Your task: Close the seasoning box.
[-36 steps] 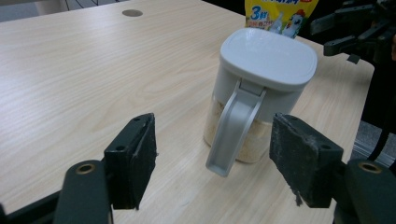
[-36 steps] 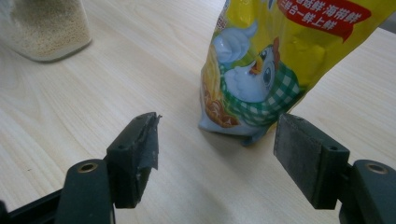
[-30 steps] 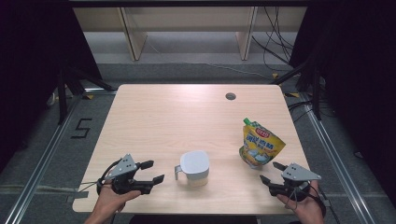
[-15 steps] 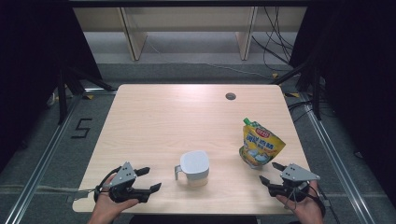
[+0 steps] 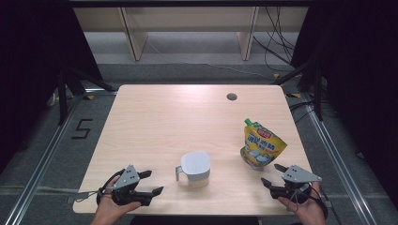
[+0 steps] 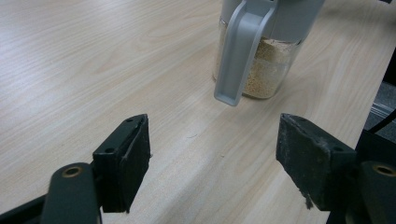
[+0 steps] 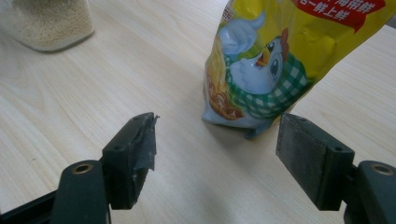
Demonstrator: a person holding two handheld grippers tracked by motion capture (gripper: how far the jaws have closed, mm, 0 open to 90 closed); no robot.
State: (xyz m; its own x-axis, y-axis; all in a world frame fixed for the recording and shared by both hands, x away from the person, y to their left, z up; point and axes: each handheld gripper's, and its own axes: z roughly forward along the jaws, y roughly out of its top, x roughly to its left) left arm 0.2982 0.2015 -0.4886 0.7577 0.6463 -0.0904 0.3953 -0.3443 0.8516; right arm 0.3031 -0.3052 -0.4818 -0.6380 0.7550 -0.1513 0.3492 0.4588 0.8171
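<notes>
Standing near the front edge of a pale wood-grain table (image 5: 155,117) is a clear jar (image 5: 195,168) with a grey lid and a flat grey handle; the left gripper view shows it about half full of fine beige granules, the handle (image 6: 238,51) hanging down the near side, open at its lower end. The jar's top is cut off by that frame.

To the jar's right, well apart from it, a glossy yellow spouted pouch (image 5: 261,146) stands tilted, green cap at its upper left. The right gripper view shows its printed cartoon chicken in a green-checked shirt (image 7: 261,70) and red lettering too cropped to read; the film is creased.

Left gripper (image 5: 150,183): held by a hand at the front left corner, black jaws spread wide, nothing between them, matte pads scuffed at the edges. It points toward the jar, not touching it.

Right gripper (image 5: 273,174): held at the front right, jaws likewise spread and empty, just short of the pouch's base.

A round cable hole (image 5: 231,97) sits in the table's far right area. The surroundings are dark and hard to make out.
</notes>
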